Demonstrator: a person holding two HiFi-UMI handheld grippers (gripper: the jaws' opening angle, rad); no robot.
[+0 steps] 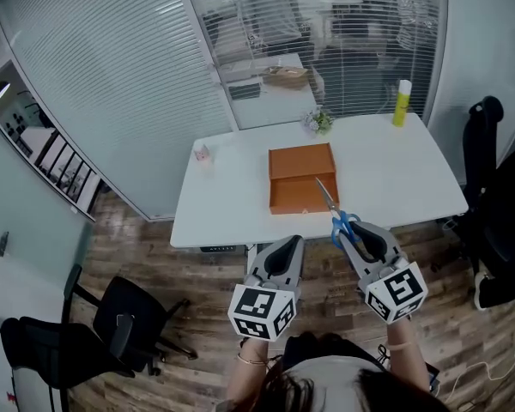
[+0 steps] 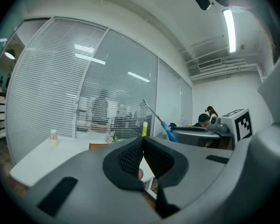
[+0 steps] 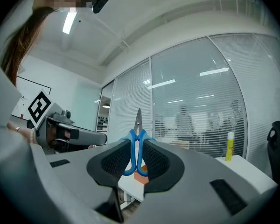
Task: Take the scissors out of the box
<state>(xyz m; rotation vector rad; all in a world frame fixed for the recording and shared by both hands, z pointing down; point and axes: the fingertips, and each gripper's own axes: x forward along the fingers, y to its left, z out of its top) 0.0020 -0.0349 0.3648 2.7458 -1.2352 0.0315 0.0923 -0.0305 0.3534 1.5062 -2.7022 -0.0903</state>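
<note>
My right gripper (image 1: 345,230) is shut on the blue handles of the scissors (image 1: 336,214), held off the table's near edge; the steel blades point toward the box. In the right gripper view the scissors (image 3: 136,146) stand upright between the pads, blades closed. The orange box (image 1: 301,178) lies open on the white table (image 1: 395,170), its lid flat behind it. My left gripper (image 1: 285,254) hovers level beside the right one, in front of the table, shut with nothing in it. In the left gripper view its pads (image 2: 130,158) meet, and the scissors (image 2: 159,122) show at the right.
A yellow glue bottle (image 1: 402,103) stands at the table's far right corner, a small plant (image 1: 319,121) at its far edge, a small cup (image 1: 202,154) at its far left. Black office chairs stand at the right (image 1: 489,221) and lower left (image 1: 112,333). Glass walls with blinds lie behind.
</note>
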